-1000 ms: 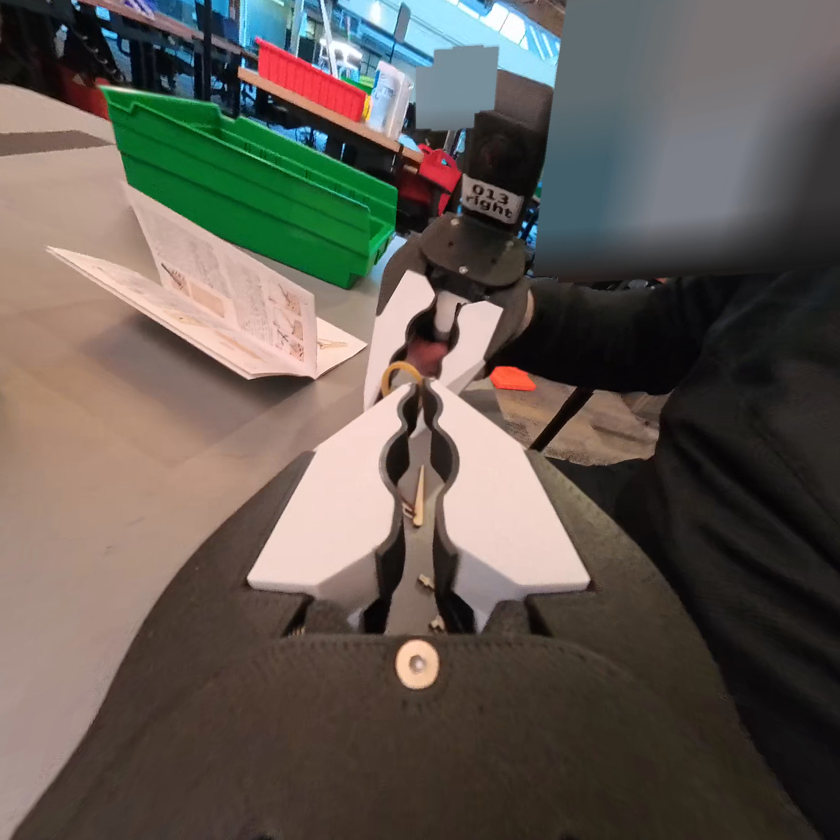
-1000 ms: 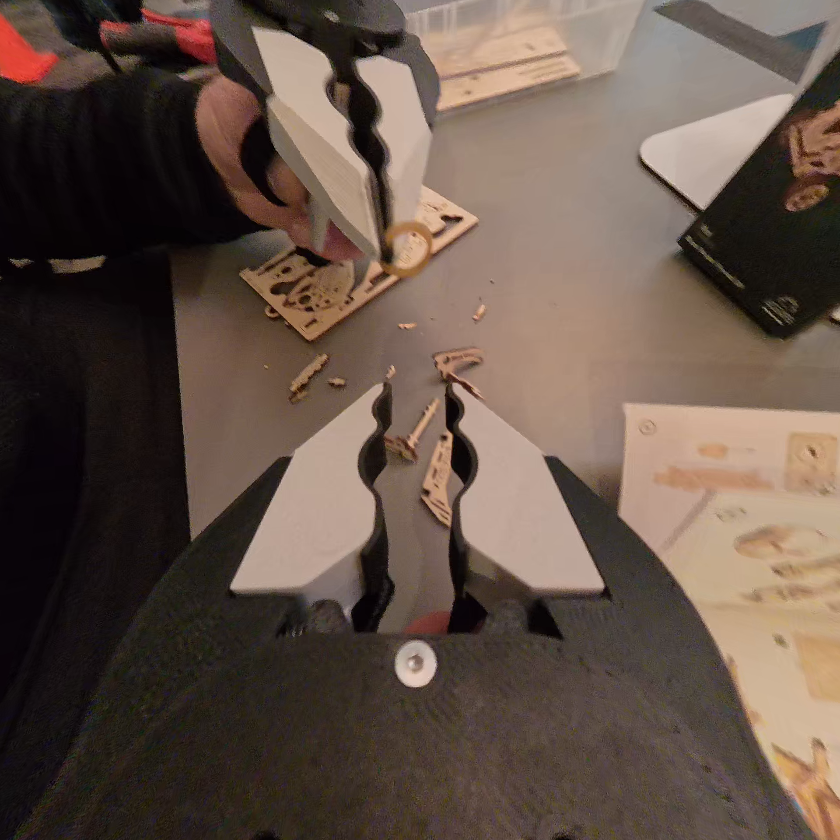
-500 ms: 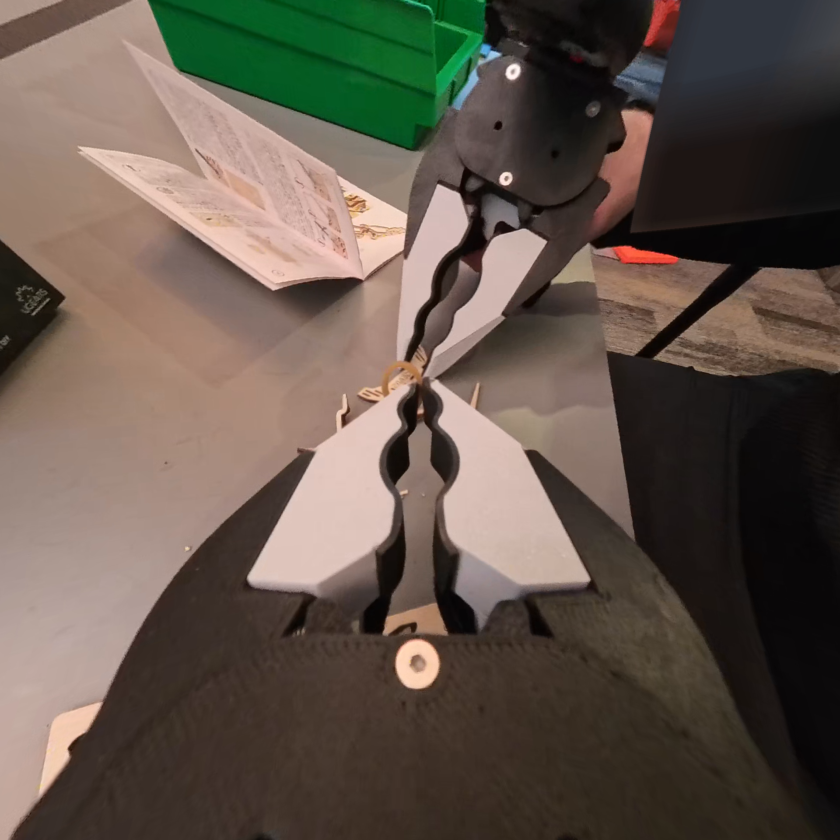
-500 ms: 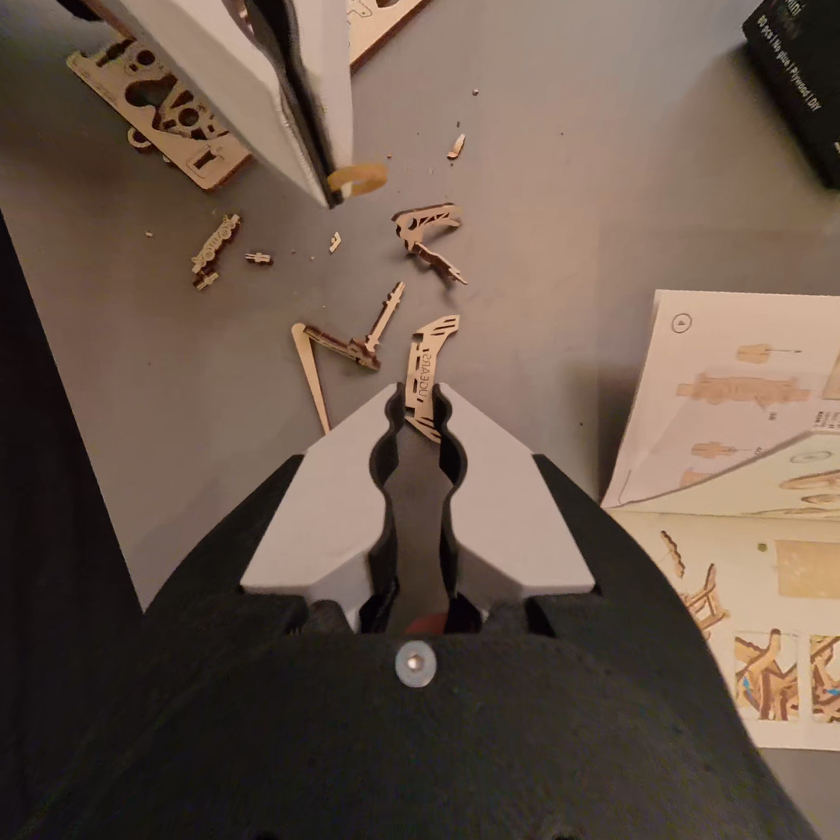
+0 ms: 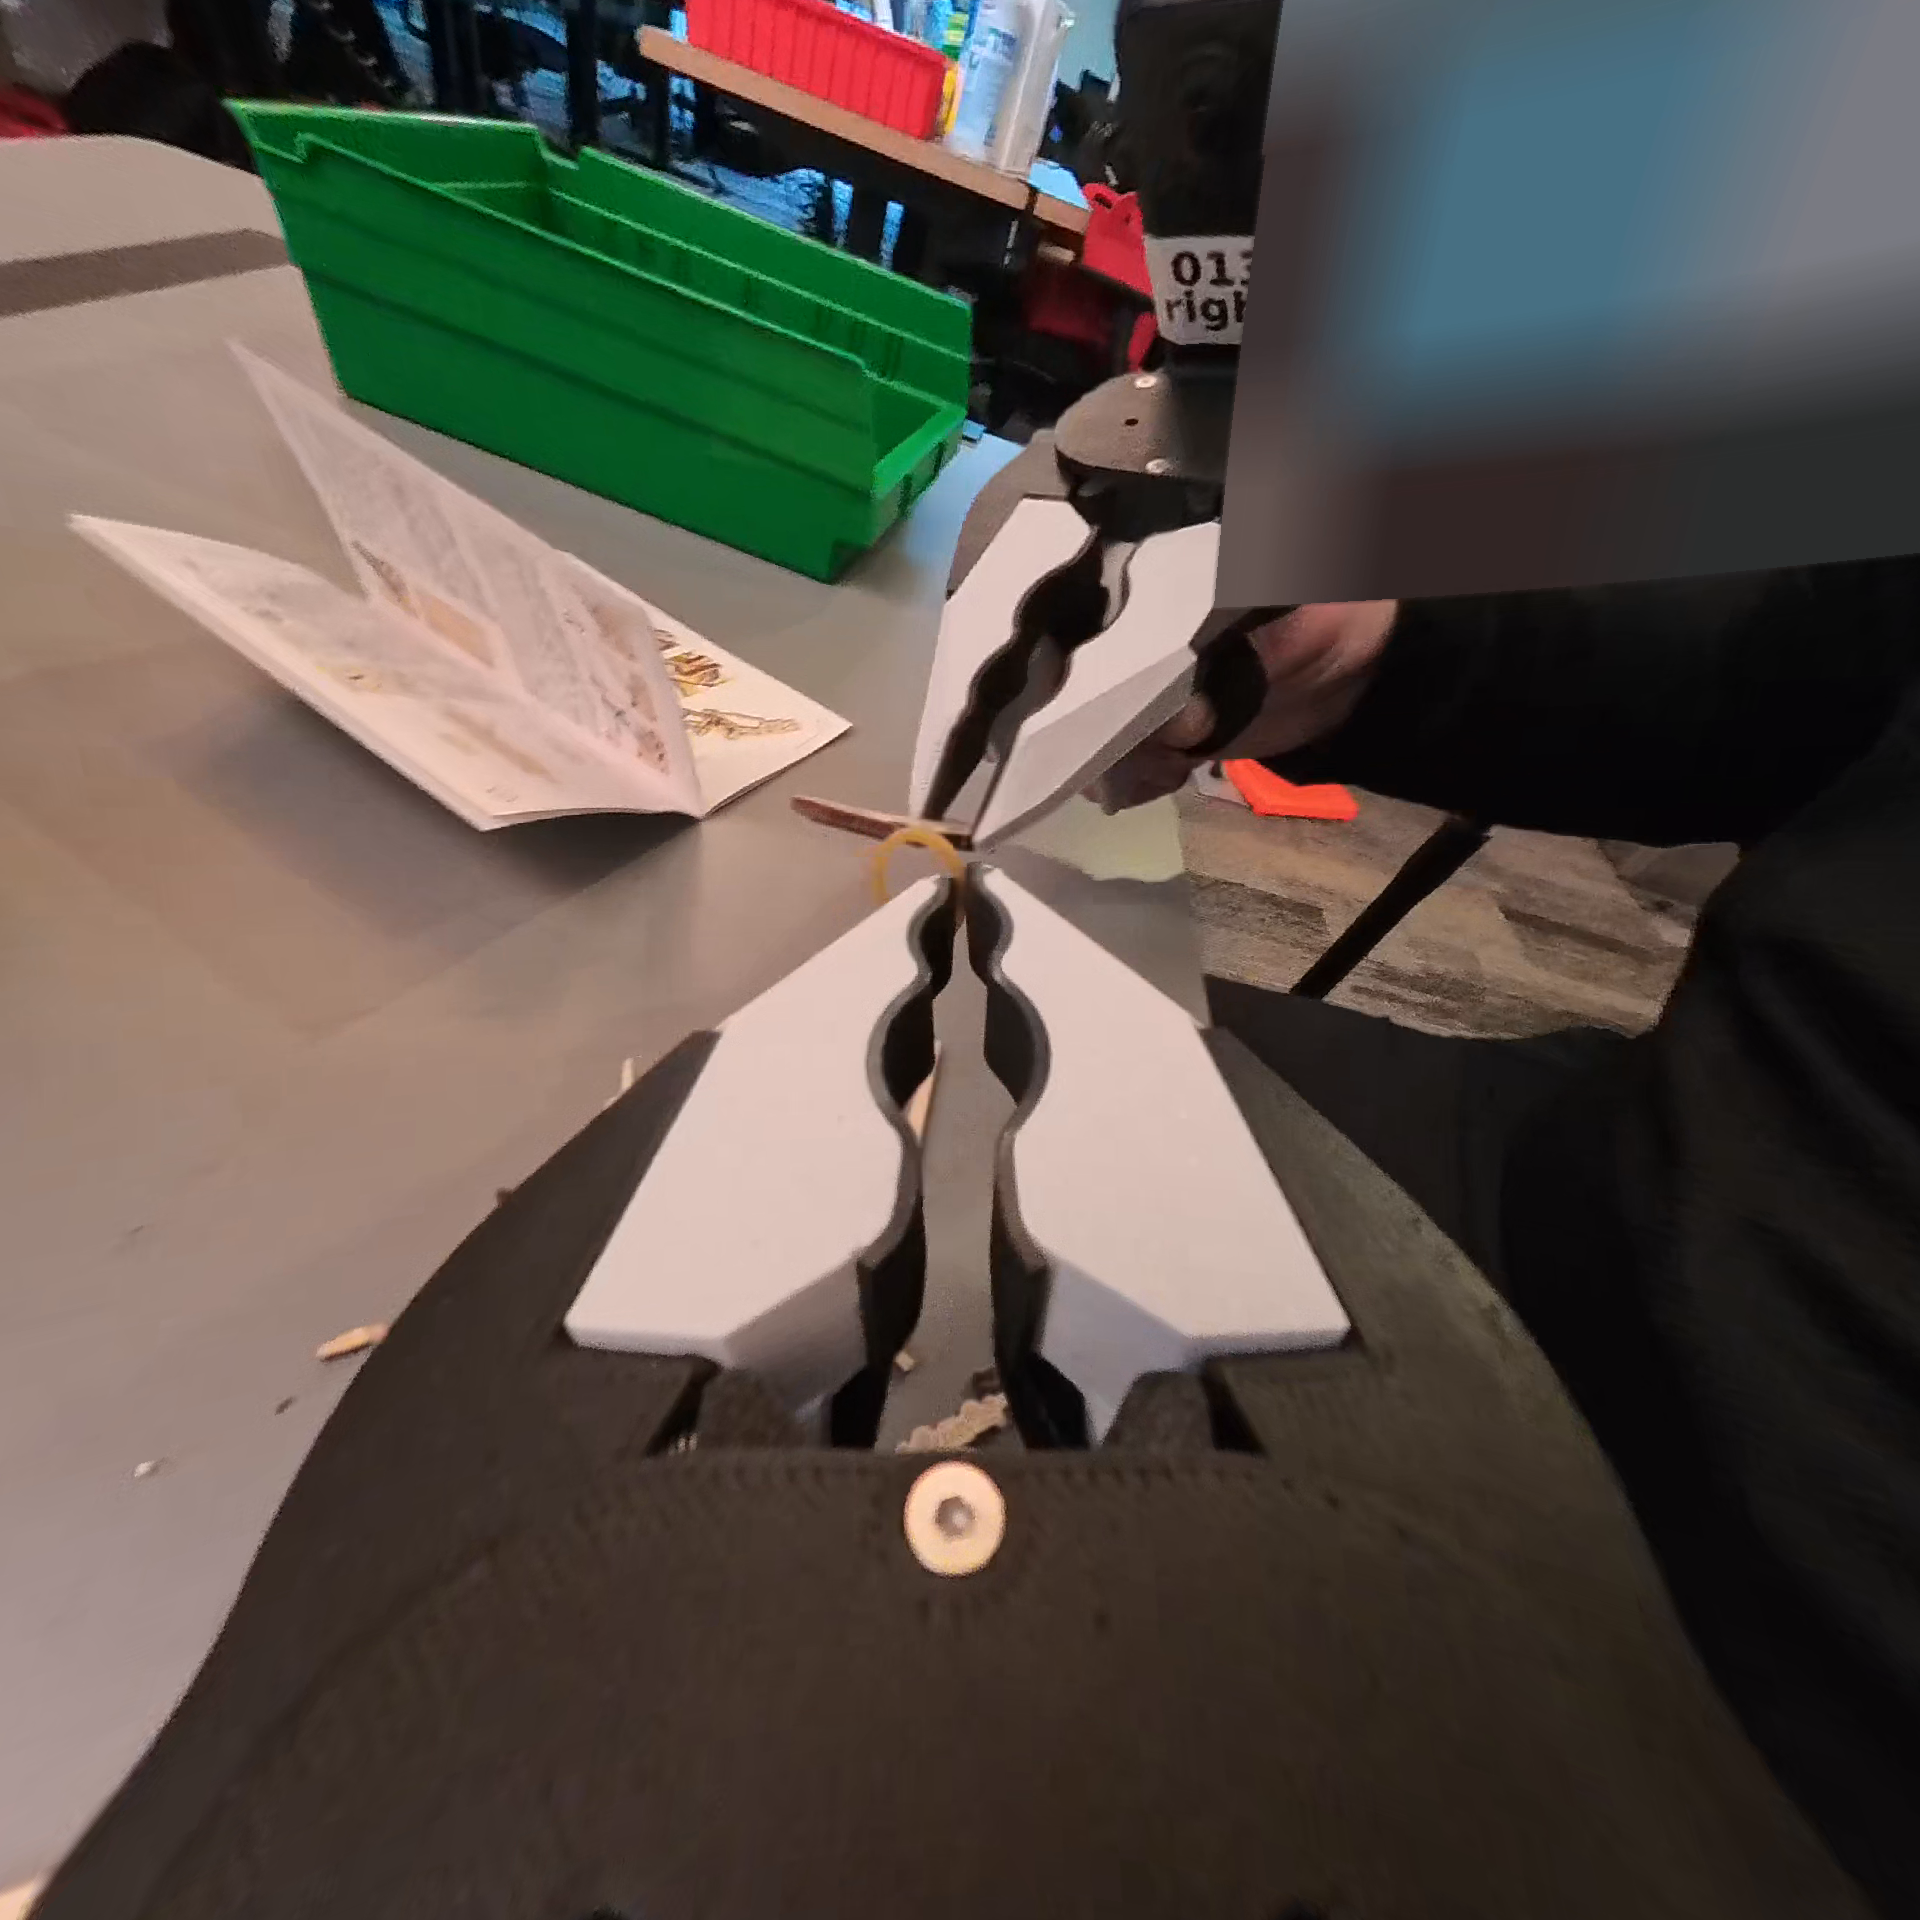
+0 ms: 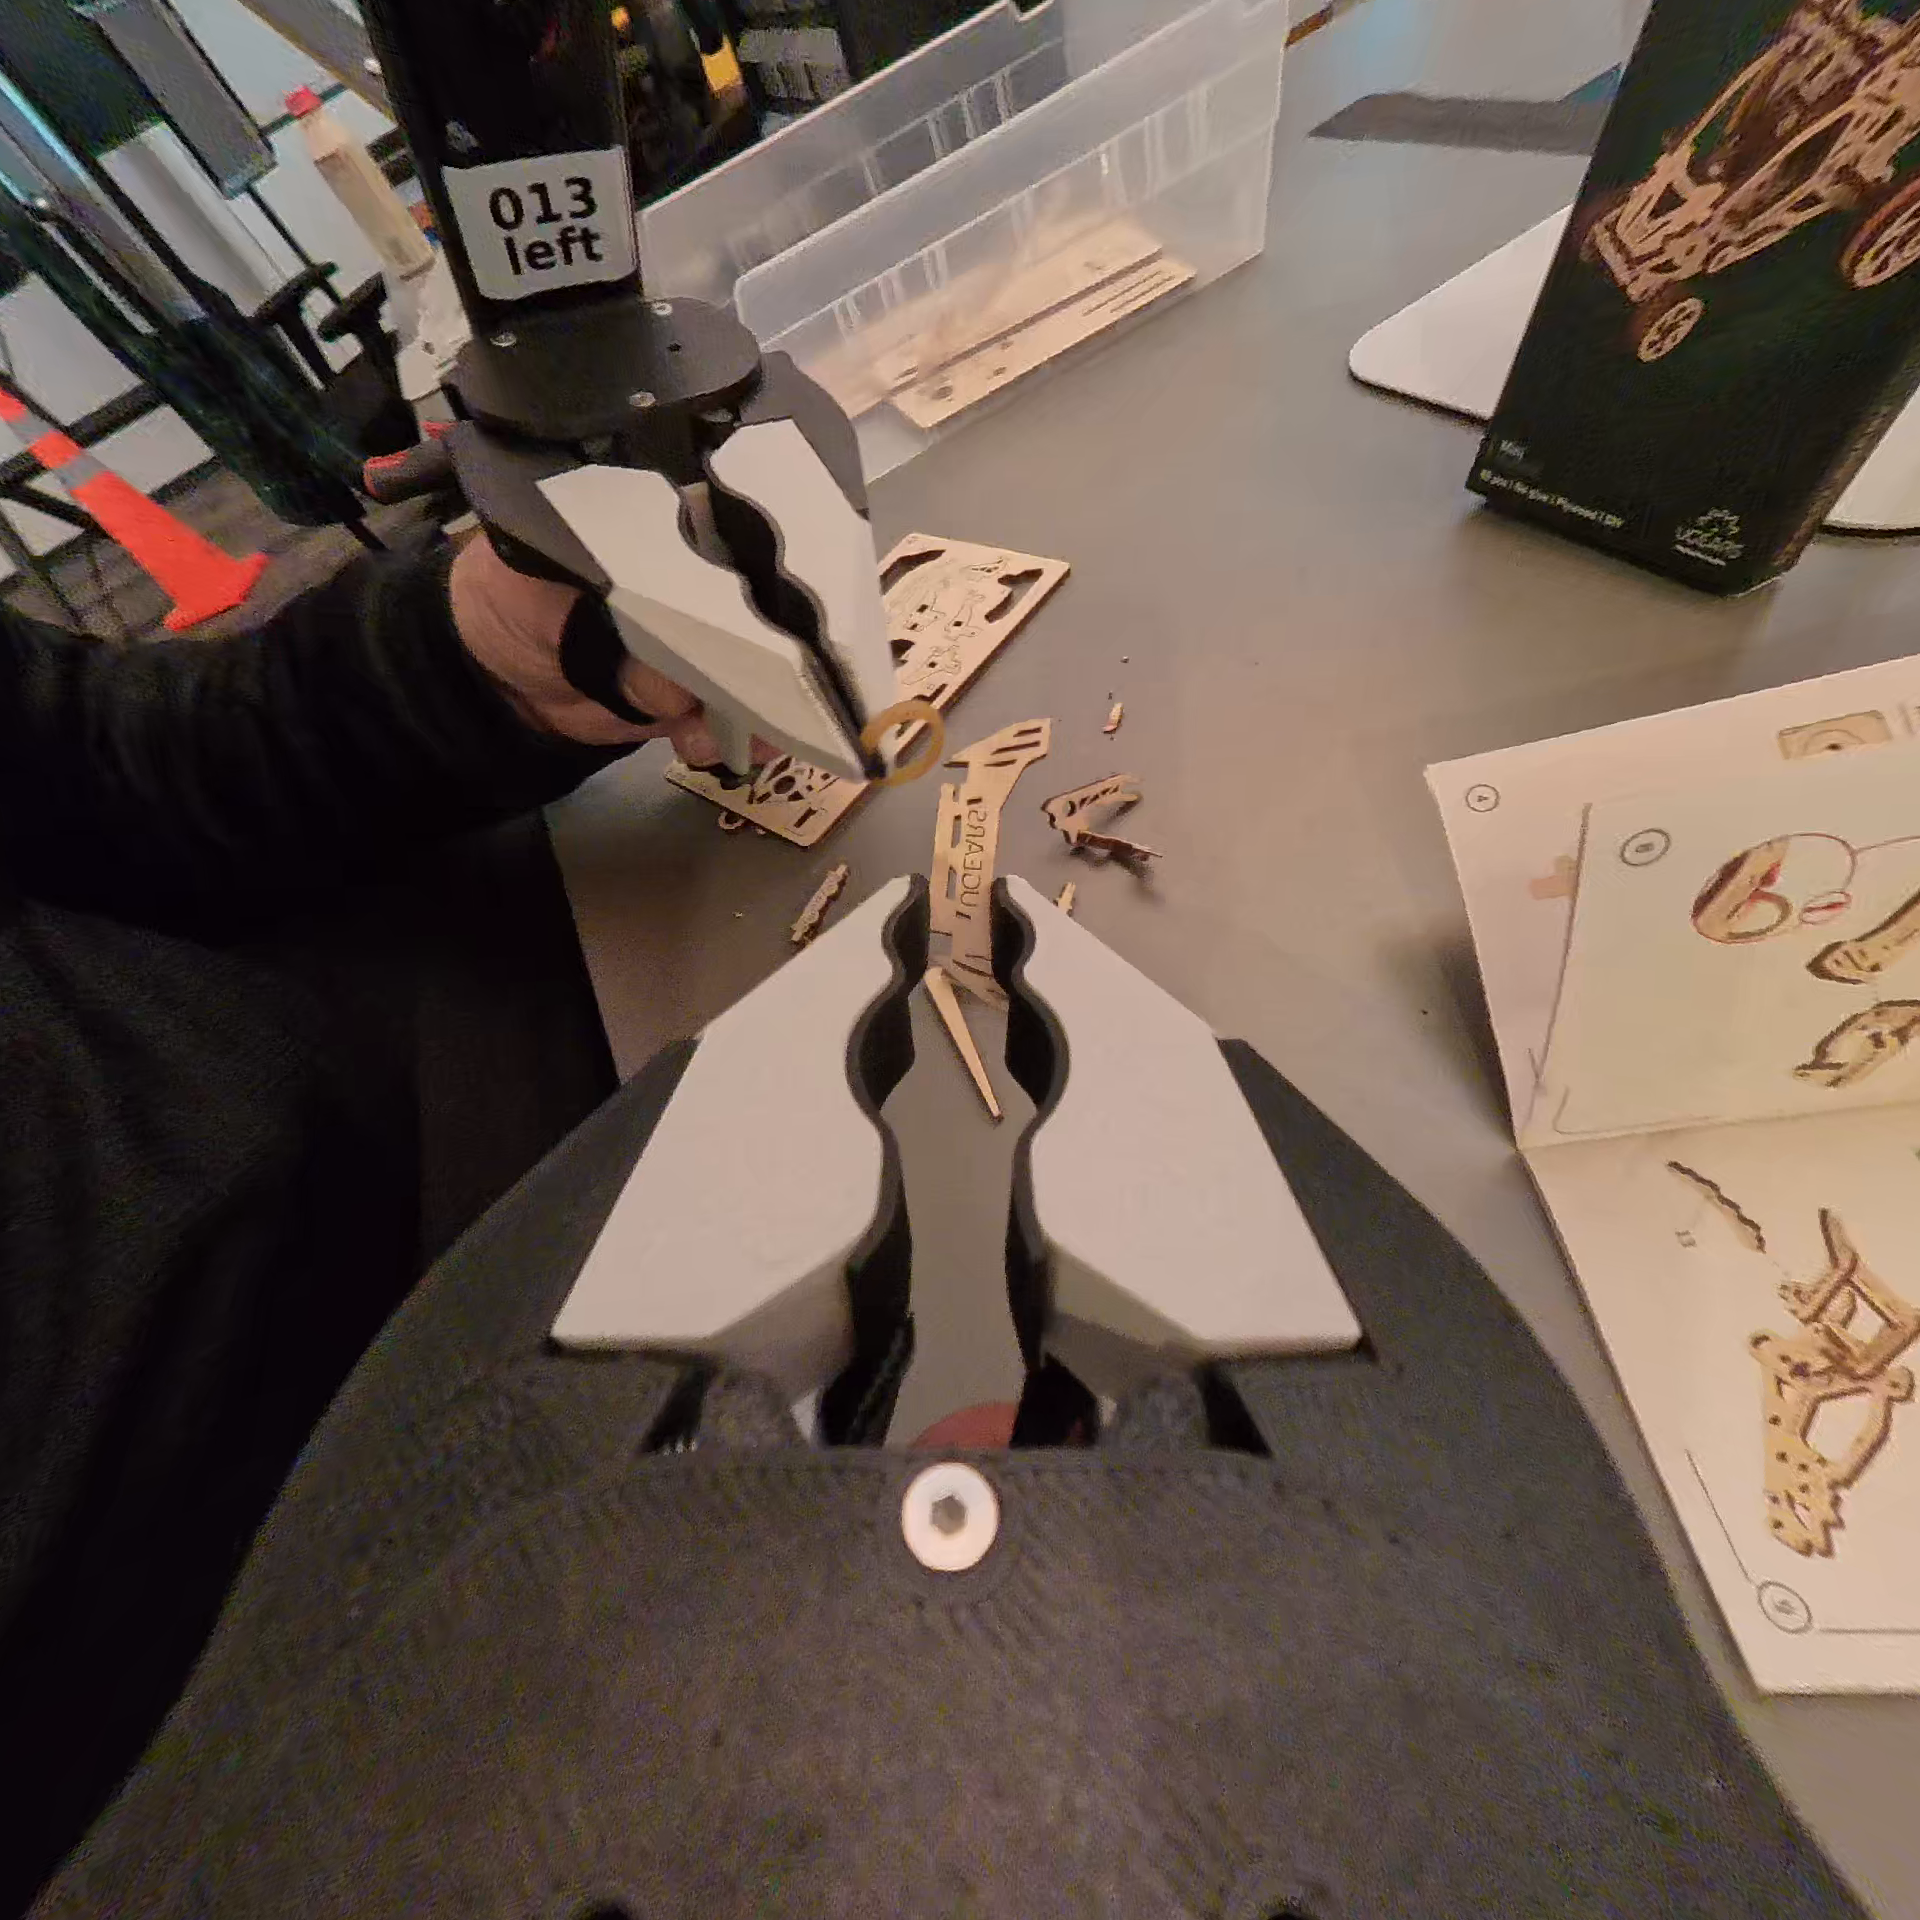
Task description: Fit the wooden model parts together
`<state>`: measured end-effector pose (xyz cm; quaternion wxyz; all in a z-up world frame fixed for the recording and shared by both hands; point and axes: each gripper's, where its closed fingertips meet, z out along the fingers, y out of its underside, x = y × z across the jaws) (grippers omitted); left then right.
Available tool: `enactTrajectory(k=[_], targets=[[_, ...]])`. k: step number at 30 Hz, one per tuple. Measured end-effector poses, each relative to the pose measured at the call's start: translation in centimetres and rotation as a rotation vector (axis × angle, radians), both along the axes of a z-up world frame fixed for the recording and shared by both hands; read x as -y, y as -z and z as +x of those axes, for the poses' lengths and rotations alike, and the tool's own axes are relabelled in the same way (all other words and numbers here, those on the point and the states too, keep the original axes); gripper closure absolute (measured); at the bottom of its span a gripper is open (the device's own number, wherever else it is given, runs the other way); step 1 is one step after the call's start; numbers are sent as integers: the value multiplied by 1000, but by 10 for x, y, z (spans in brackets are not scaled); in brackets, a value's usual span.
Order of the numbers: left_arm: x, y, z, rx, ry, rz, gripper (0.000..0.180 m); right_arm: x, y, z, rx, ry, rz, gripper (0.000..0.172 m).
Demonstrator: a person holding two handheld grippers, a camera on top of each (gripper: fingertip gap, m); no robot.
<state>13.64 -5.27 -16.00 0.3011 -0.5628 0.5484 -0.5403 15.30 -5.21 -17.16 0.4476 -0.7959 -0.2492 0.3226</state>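
My left gripper (image 5: 961,883) is shut on a small tan wooden ring (image 5: 920,857), which sticks out past its fingertips. The right wrist view shows the same gripper (image 6: 862,758) with the ring (image 6: 902,740) at its tip. My right gripper (image 6: 961,883) is shut on a flat, slotted wooden strip (image 6: 971,831) and holds it above the table. In the left wrist view this gripper (image 5: 951,816) points down at the ring, with the strip (image 5: 852,814) seen edge-on just above it. Ring and strip are almost touching.
Loose wooden parts (image 6: 1101,821), a thin stick (image 6: 966,1039) and a cut-out wooden sheet (image 6: 935,623) lie on the grey table (image 6: 1299,623). An open instruction booklet (image 5: 468,665) lies nearby, also seen in the right wrist view (image 6: 1714,1039). A green bin (image 5: 623,312), a clear plastic box (image 6: 987,208) and a dark product box (image 6: 1714,312) stand further back. The grippers are tip to tip, or close to it.
My right gripper came down, shut on the flat strip on the table and lifted it up to the ring. My left gripper kept hold of the ring throughout.
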Motion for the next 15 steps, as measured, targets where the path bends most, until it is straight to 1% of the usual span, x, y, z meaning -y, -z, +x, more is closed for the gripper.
enactTrajectory(k=[4,6,7,9,15], targets=[[11,4,2,-50,54,-62,180,3,-8,-3,48,18,94,163],[13,-2,3,-12,69,-127,180,4,-9,-3,163,16,173,162],[14,-5,2,-2,81,-154,180,5,-12,-4,184,13,202,162],[15,-4,2,-16,95,-165,180,6,-15,-4,213,7,229,162],[14,-7,3,-18,94,-169,180,9,-12,-4,301,-23,254,162]])
